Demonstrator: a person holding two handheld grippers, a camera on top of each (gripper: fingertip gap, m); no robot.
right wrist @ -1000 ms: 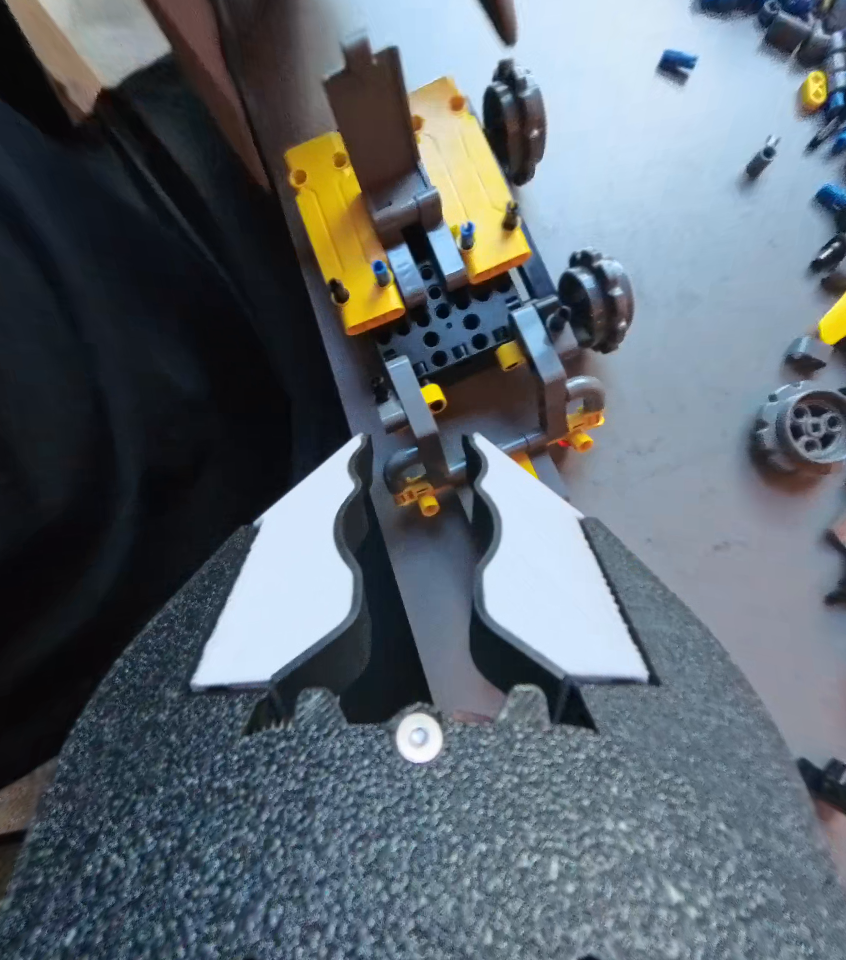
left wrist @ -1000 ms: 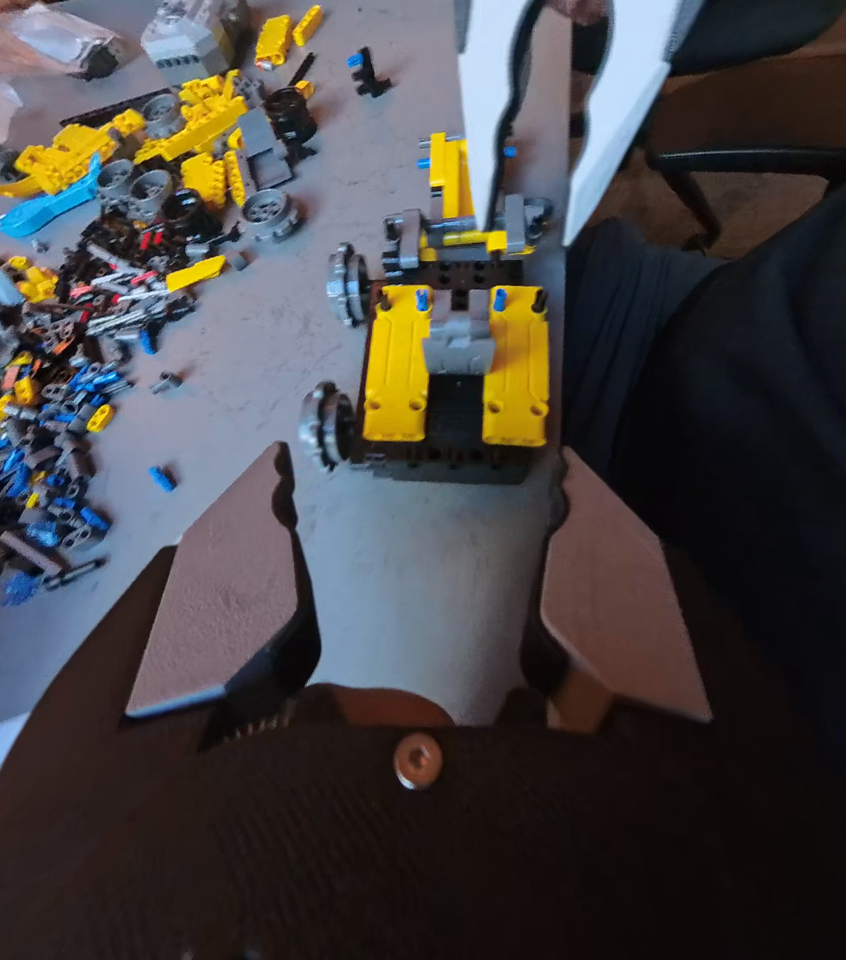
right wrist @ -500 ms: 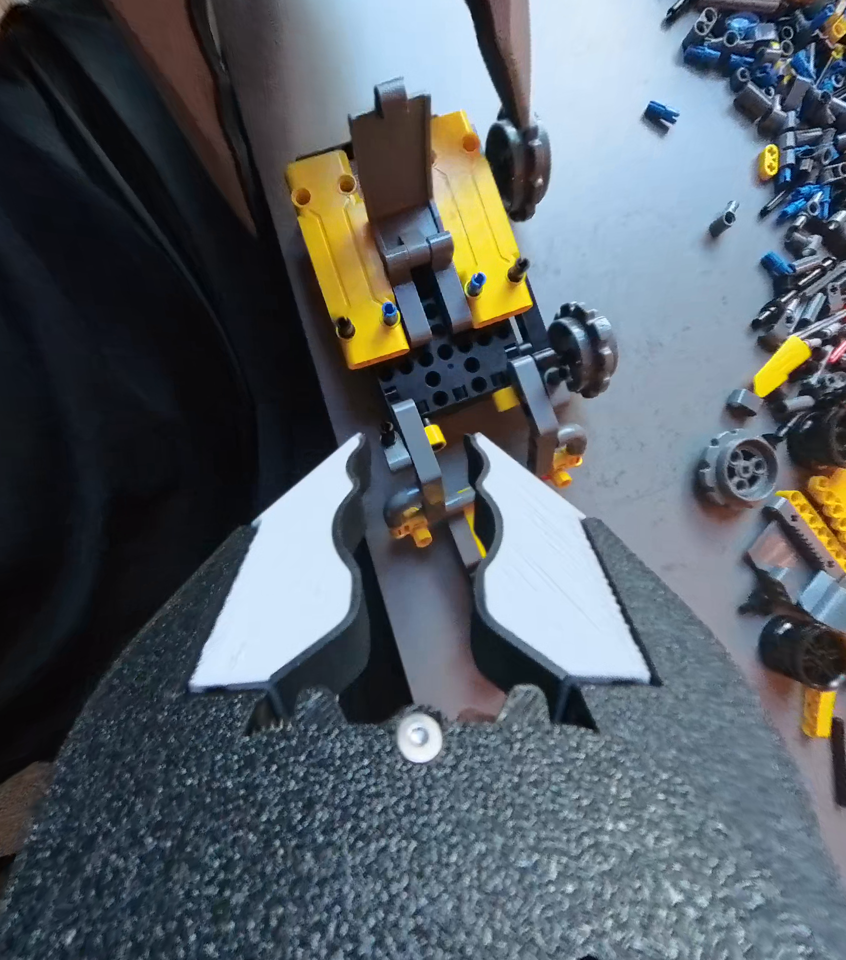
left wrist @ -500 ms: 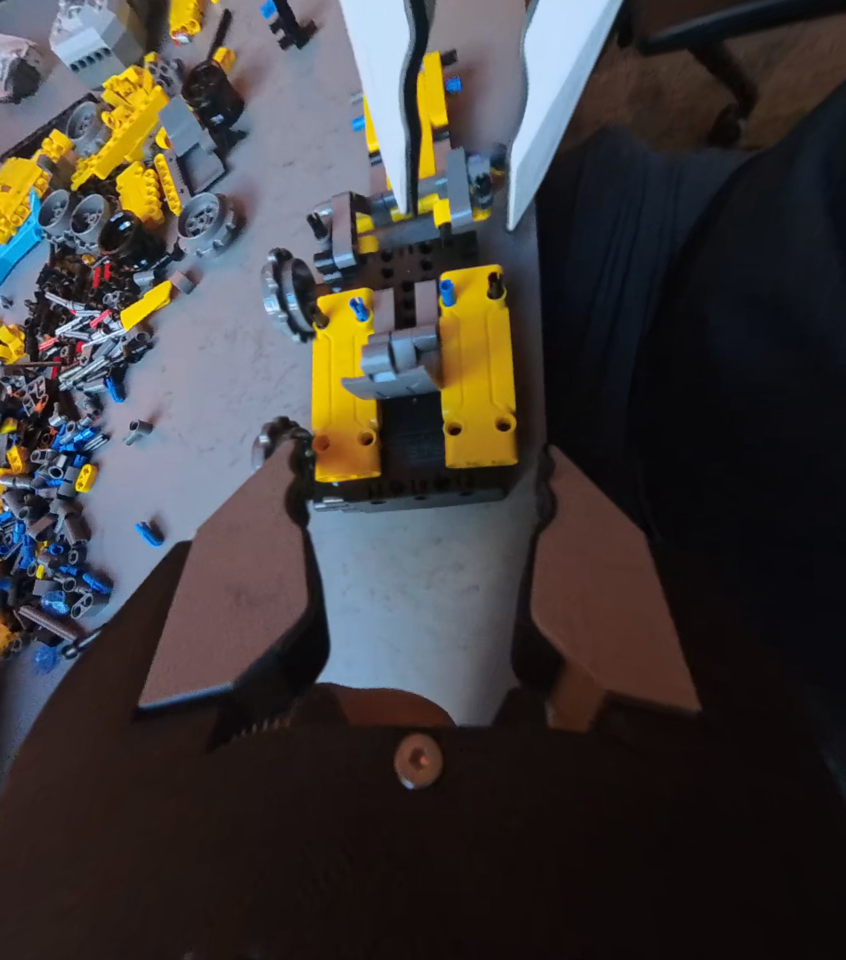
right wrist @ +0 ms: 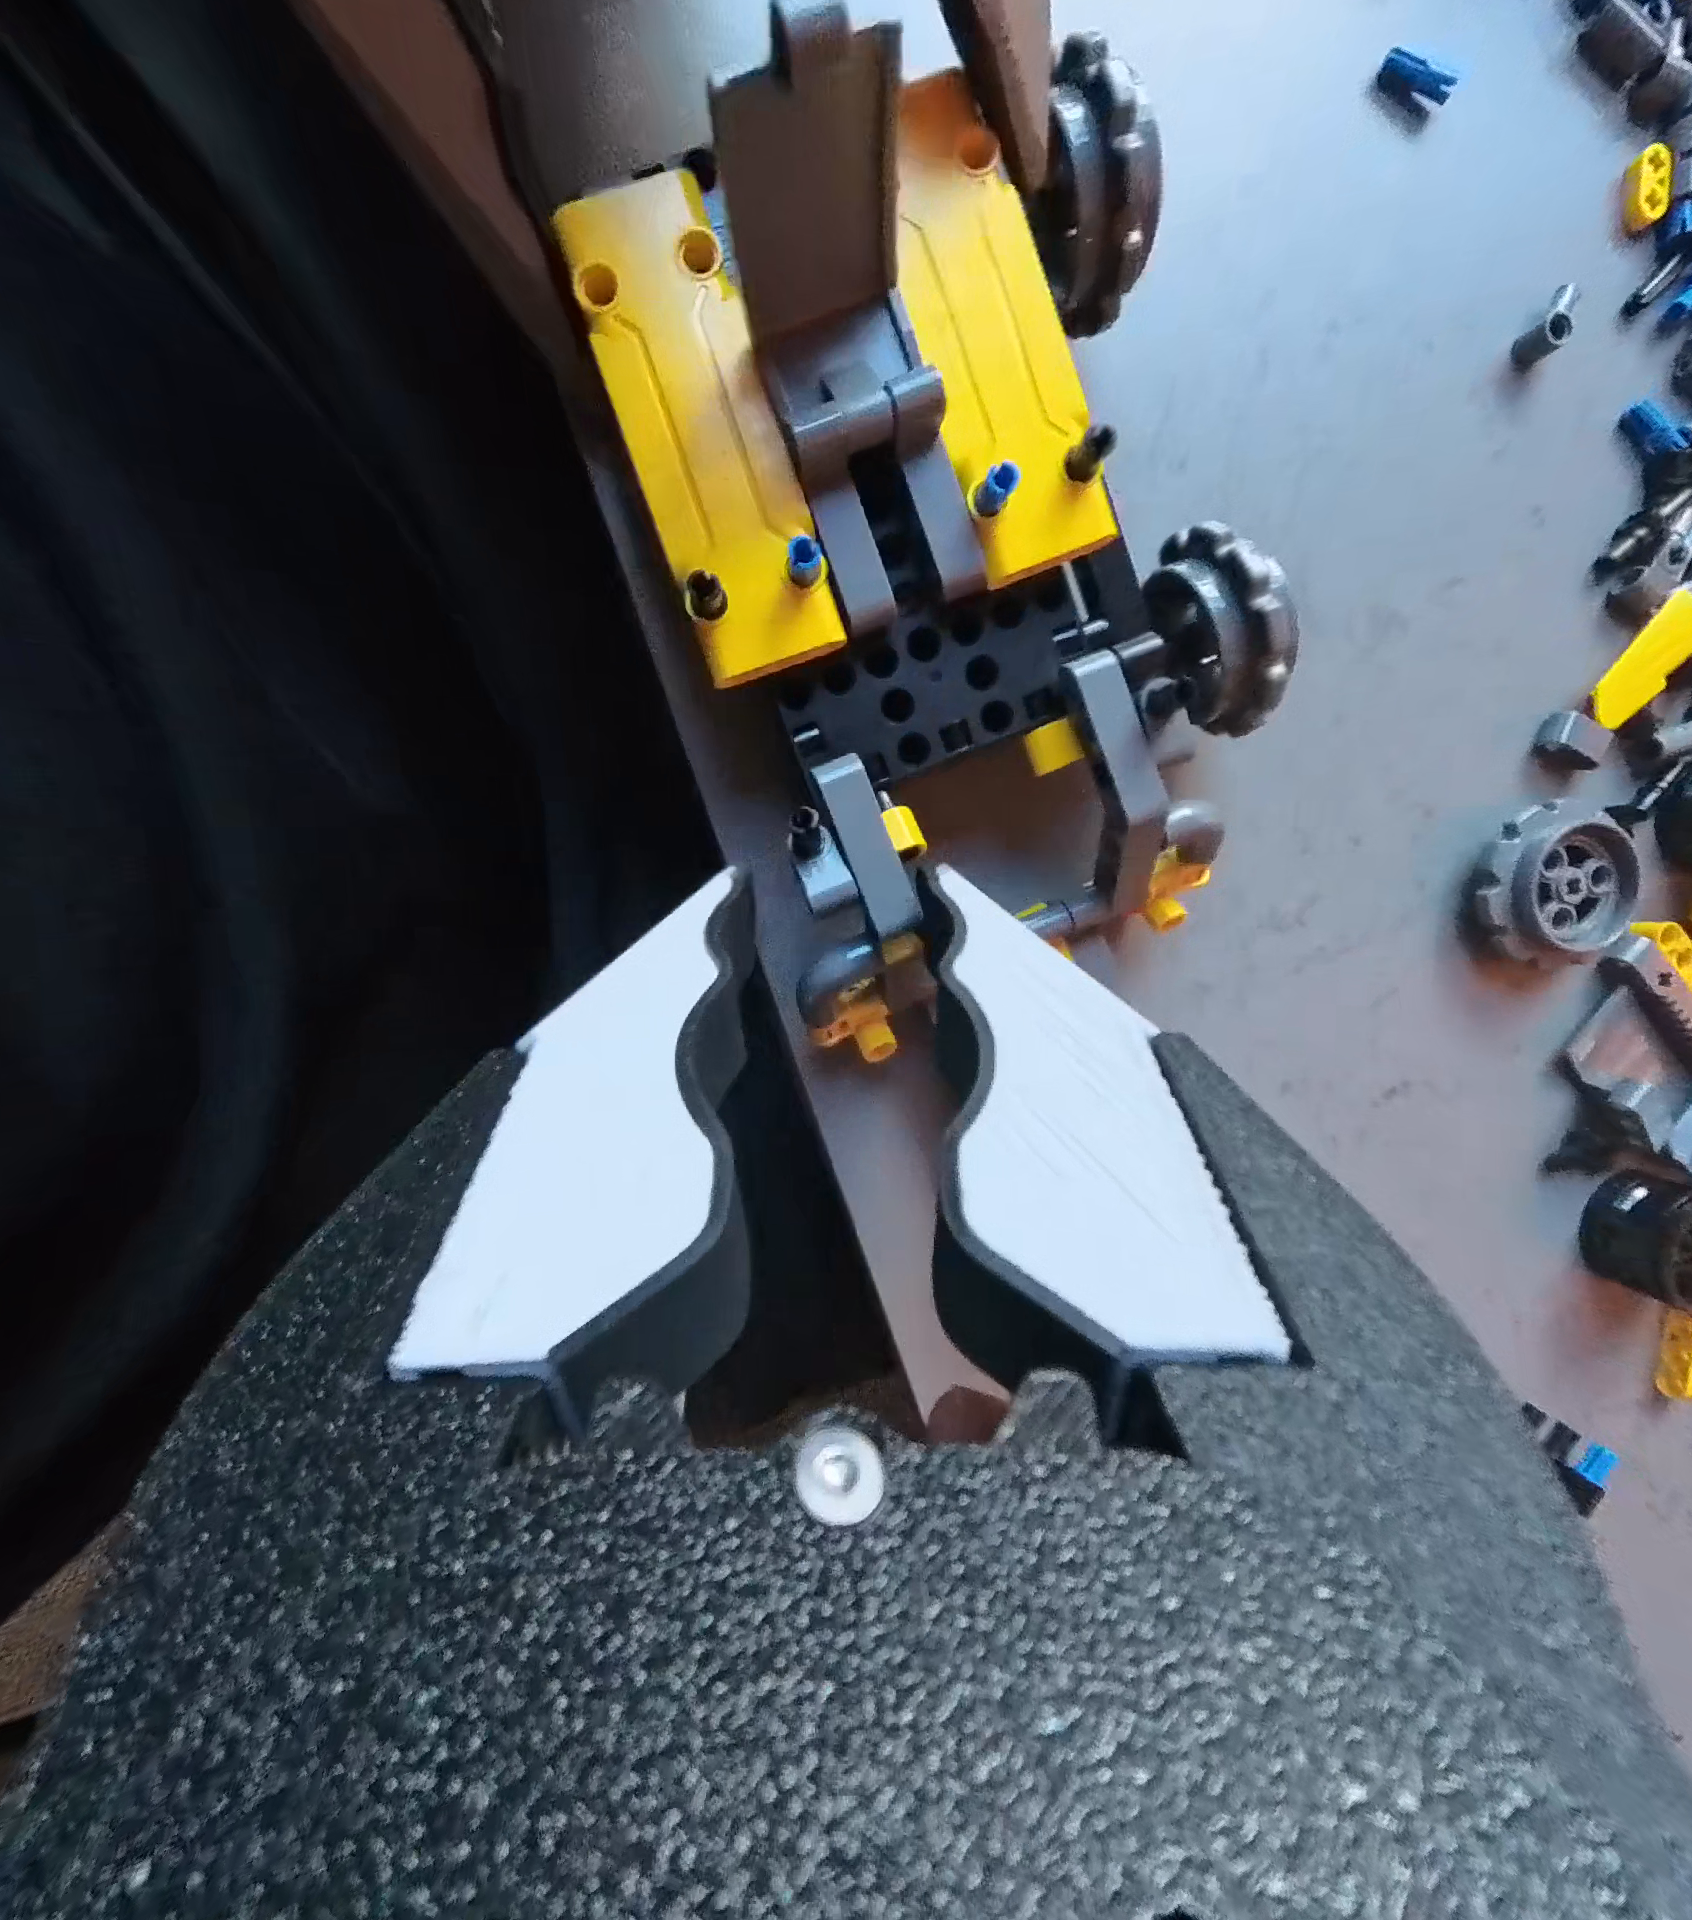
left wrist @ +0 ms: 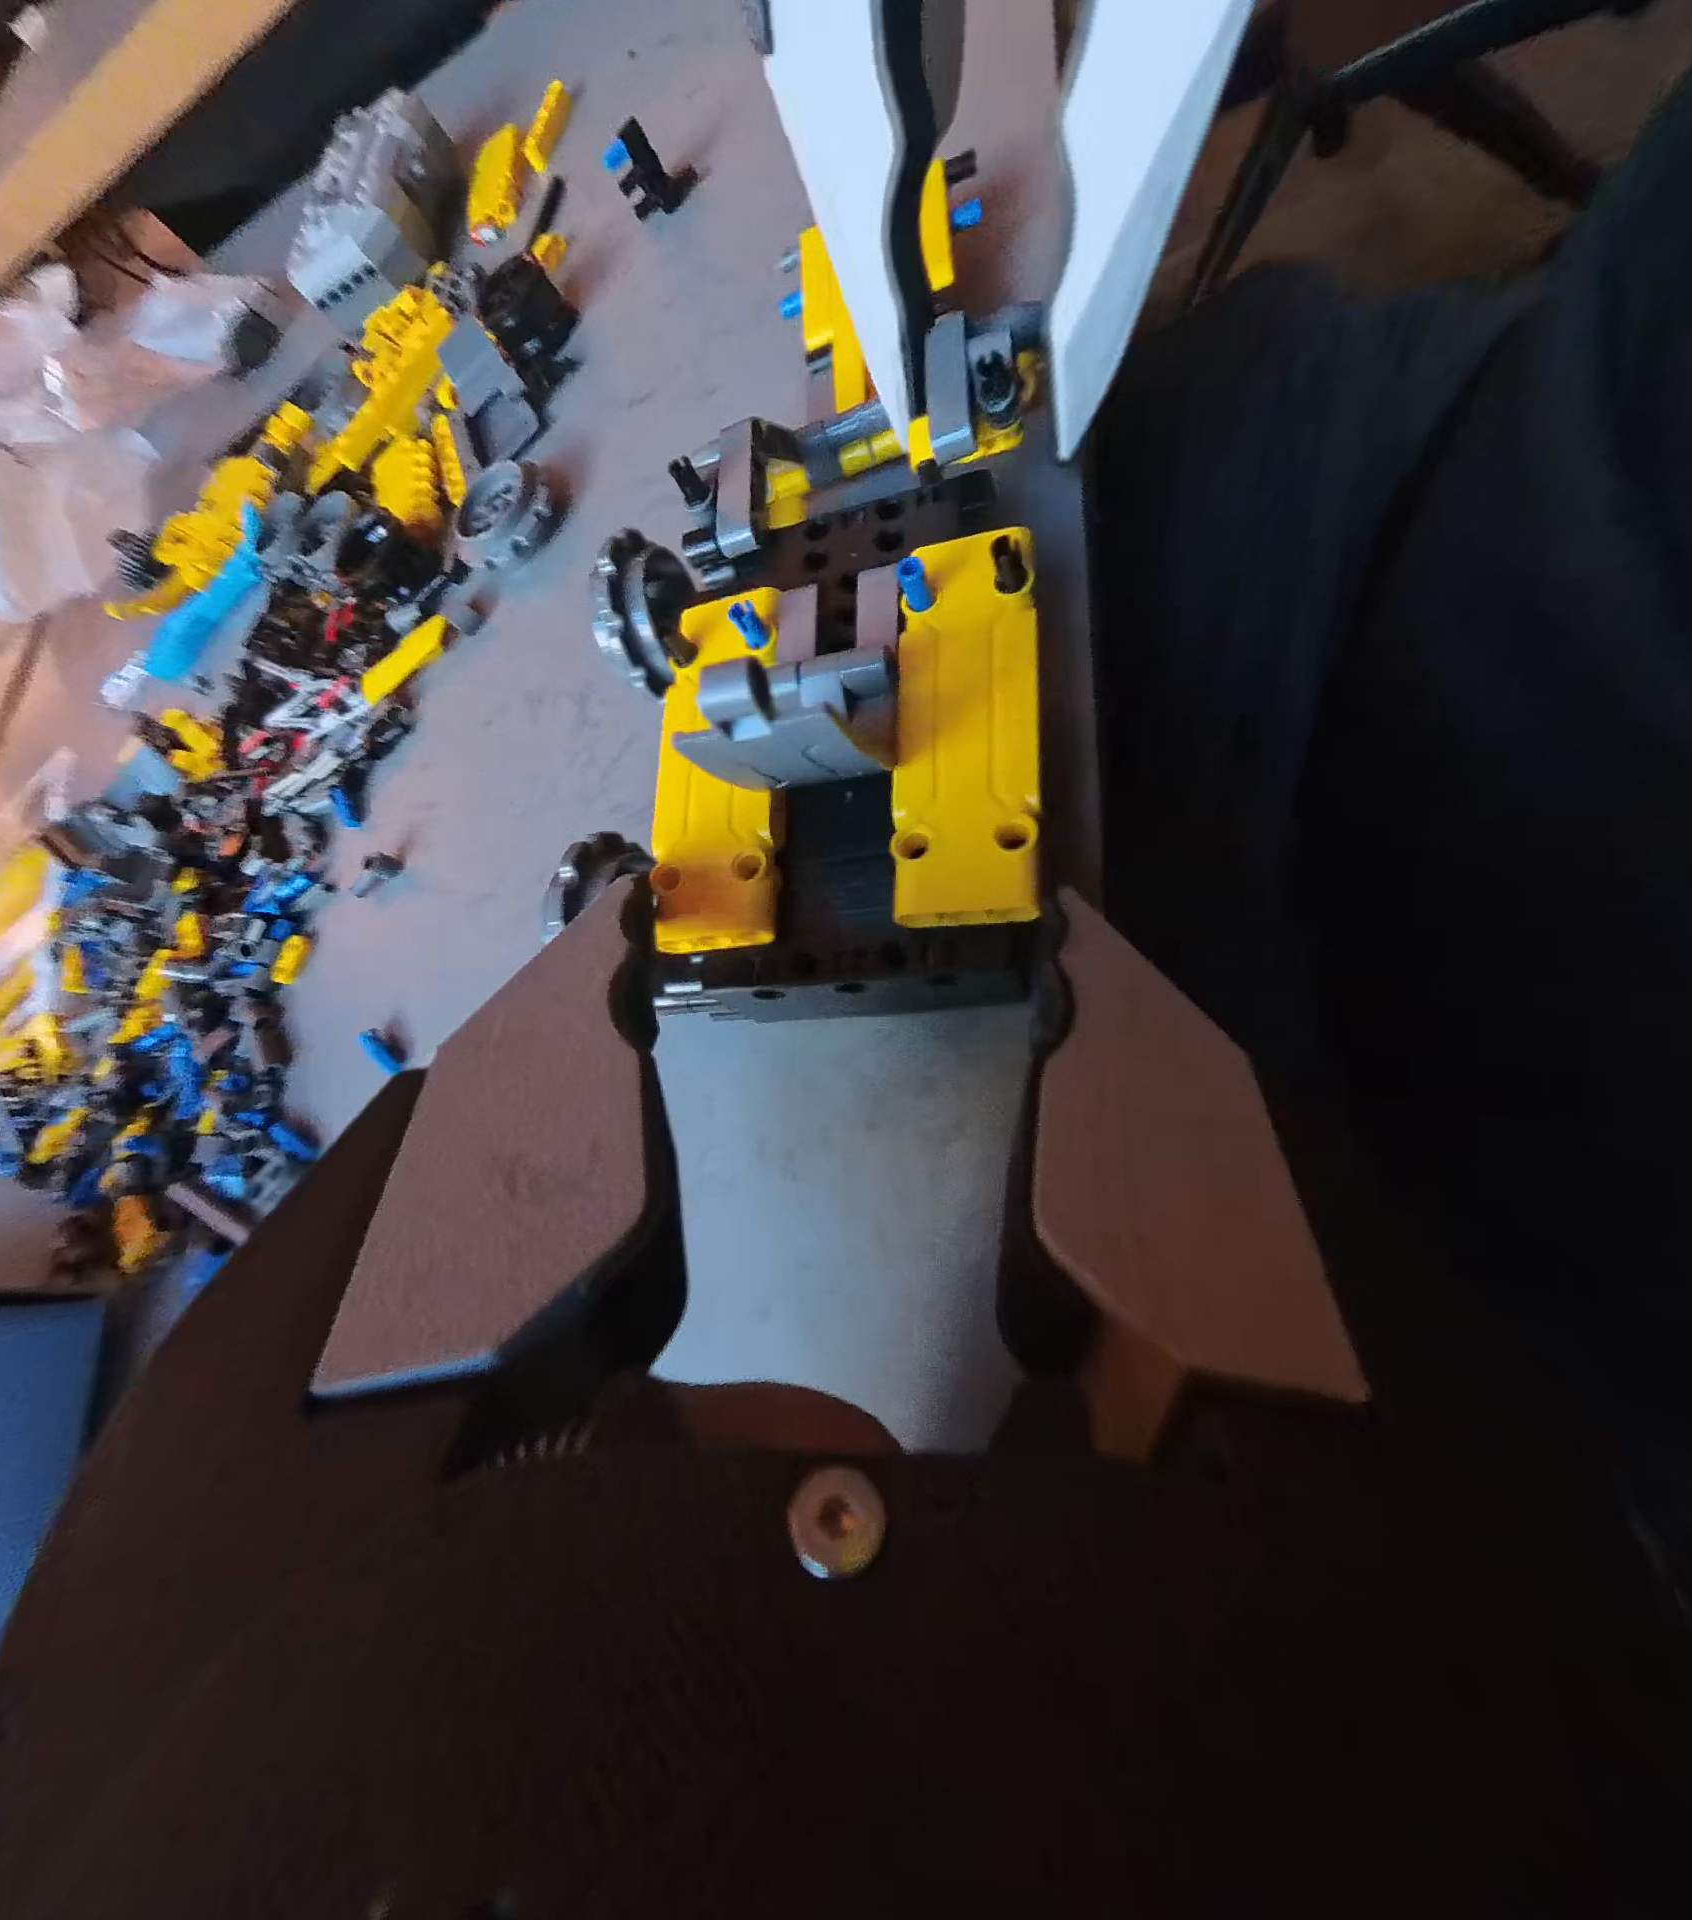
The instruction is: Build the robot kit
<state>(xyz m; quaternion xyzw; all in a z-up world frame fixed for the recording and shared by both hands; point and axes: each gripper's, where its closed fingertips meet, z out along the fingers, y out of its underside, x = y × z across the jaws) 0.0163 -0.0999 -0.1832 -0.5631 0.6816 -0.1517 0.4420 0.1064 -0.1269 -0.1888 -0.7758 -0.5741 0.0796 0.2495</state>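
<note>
Two grippers bracket a yellow-and-black plastic brick vehicle chassis (left wrist: 847, 790) on the grey desk (left wrist: 821, 1164).
Left gripper (left wrist: 842, 935) spread at its rear; right gripper (right wrist: 837, 904) part-open around its grey front linkage (right wrist: 868, 873).

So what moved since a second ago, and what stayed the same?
The left gripper came forward until its brown fingers reached the near end of the yellow and black brick vehicle, one each side. The right gripper also edged in around the grey arm piece at the far end. The vehicle stayed by the table edge, and the loose brick pile looks unchanged.
</note>
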